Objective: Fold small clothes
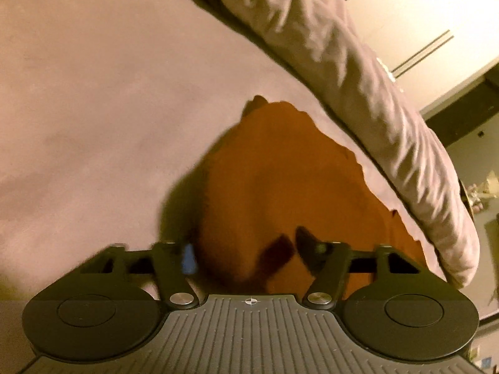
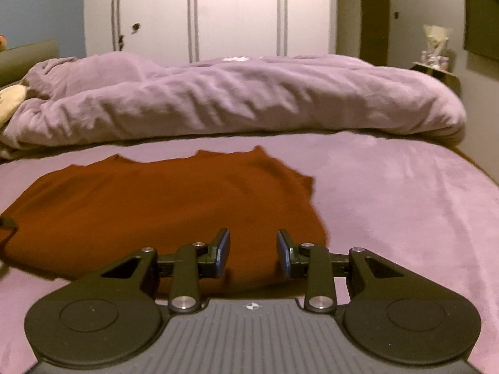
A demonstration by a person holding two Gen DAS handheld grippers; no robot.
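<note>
Right gripper (image 2: 254,251): fingers held apart, poised over the near hem of the rust-brown garment (image 2: 162,199), nothing gripped. Left gripper (image 1: 249,254): fingers spread wide, cloth bulging between them; whether any is pinched cannot be told. Garment is laid flat on the bed sheet (image 2: 389,187), apparently for folding. Beyond, a bunched duvet (image 2: 249,99) limits room; wardrobe (image 2: 237,9) behind.

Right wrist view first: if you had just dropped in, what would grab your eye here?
The rust-brown garment lying spread on the purple bedsheet, straight ahead of the open right gripper. Behind it a rumpled purple duvet is heaped across the bed, with a white wardrobe beyond. In the left wrist view the open left gripper sits right over the same garment, its fingers astride a raised hump of cloth.
</note>
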